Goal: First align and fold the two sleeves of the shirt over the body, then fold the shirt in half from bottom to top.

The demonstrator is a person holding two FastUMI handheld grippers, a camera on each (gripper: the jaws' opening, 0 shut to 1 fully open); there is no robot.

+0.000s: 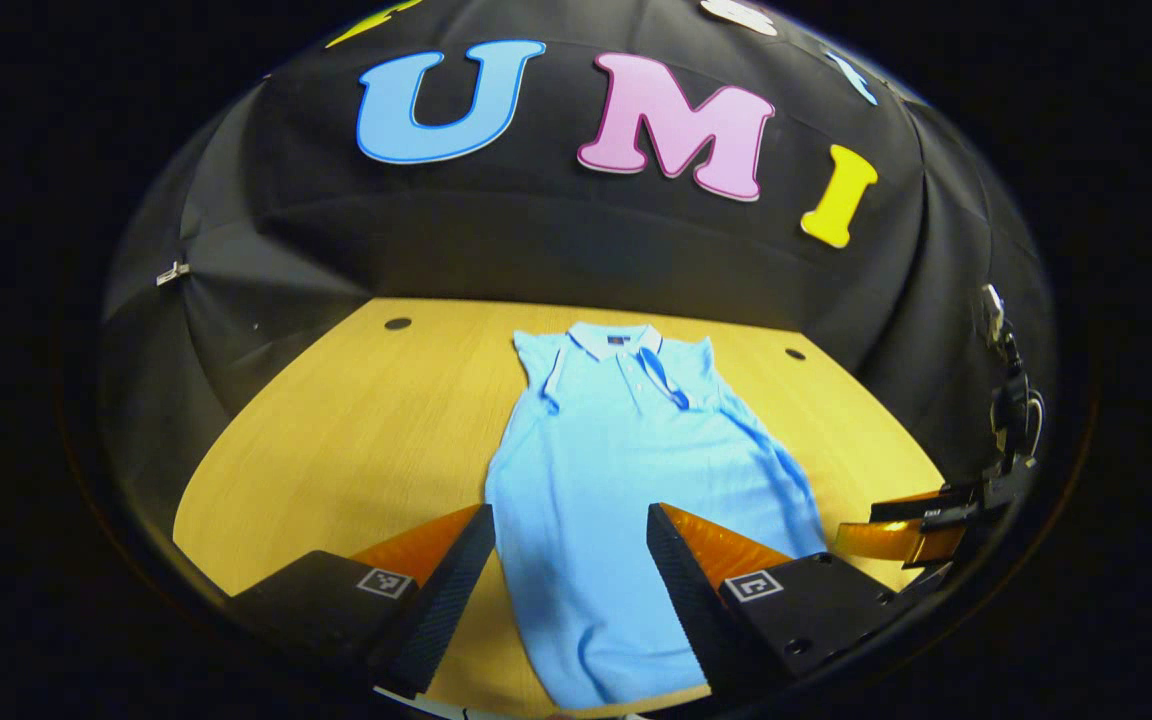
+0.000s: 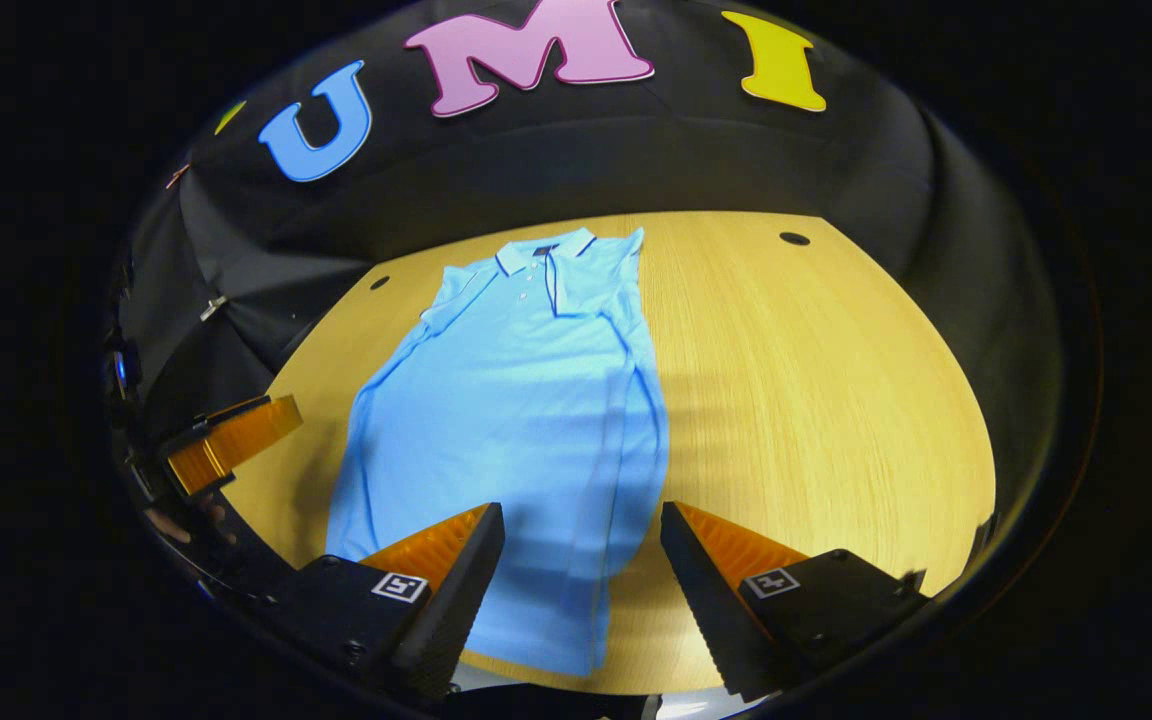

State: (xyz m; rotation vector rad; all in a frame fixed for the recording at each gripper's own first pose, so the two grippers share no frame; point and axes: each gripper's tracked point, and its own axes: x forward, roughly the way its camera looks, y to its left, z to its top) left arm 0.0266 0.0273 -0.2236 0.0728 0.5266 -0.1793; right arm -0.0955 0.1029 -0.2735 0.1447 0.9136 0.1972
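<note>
1. Left gripper view: your left hand-held gripper (image 1: 568, 590) hovers over the hem end of the shirt (image 1: 616, 470), jaws spread wide with nothing between them. That open stance suits reaching down for cloth.
2. Same view: the shirt lies flat on the bench (image 1: 336, 430), collar (image 1: 616, 340) toward the booth wall. Both sleeves appear already tucked over the body, so I judge the bottom-to-top fold comes next. Your right hand-held gripper (image 1: 901, 535) waits near the shirt's edge.
3. Right gripper view: your right hand-held gripper (image 2: 581, 590) hangs above the lower hem, fingers well apart and empty, straddling the shirt's (image 2: 506, 400) edge.
4. Same view: the left hand-held gripper (image 2: 226, 440) sits beside the opposite edge, likely so both hem corners lift together.
</note>
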